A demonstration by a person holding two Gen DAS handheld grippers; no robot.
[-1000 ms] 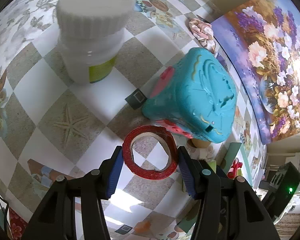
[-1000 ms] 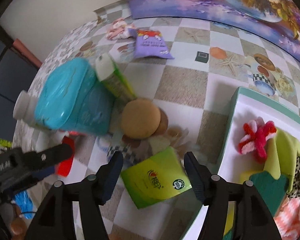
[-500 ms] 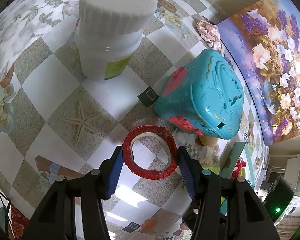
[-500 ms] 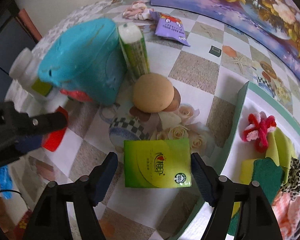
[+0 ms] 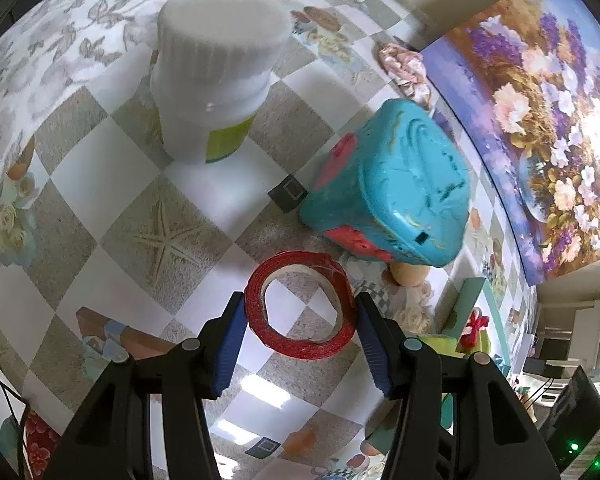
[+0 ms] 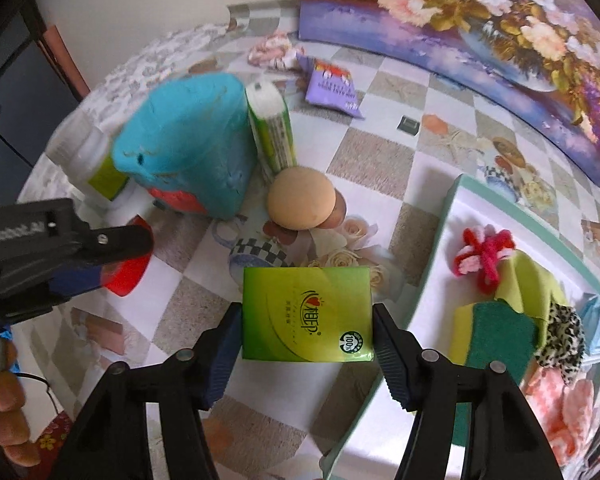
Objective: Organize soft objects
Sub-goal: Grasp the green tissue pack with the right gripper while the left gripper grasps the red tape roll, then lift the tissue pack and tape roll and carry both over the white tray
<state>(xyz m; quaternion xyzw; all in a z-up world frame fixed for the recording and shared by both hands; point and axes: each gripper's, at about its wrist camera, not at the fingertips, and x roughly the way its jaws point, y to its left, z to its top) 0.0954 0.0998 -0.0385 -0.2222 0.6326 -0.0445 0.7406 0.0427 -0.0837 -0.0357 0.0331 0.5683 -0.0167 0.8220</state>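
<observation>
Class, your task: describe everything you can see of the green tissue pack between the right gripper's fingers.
The green tissue pack is a flat, rectangular soft packet in glossy yellow-green wrap, printed with a red heart logo, small lettering and a round "100%" seal. It faces the camera squarely, held level between the right gripper's blue pads, which press both side edges. Below it are the checkered tablecloth and the tray's green rim.

1. The white jar is blurred; its label cannot be read.
2. The teal box hides most of the tan ball behind it.
3. The tray is cut off at the right and bottom edges.
4. The left gripper covers part of the red tape.
5. Print on the purple packet is too small to read.
</observation>
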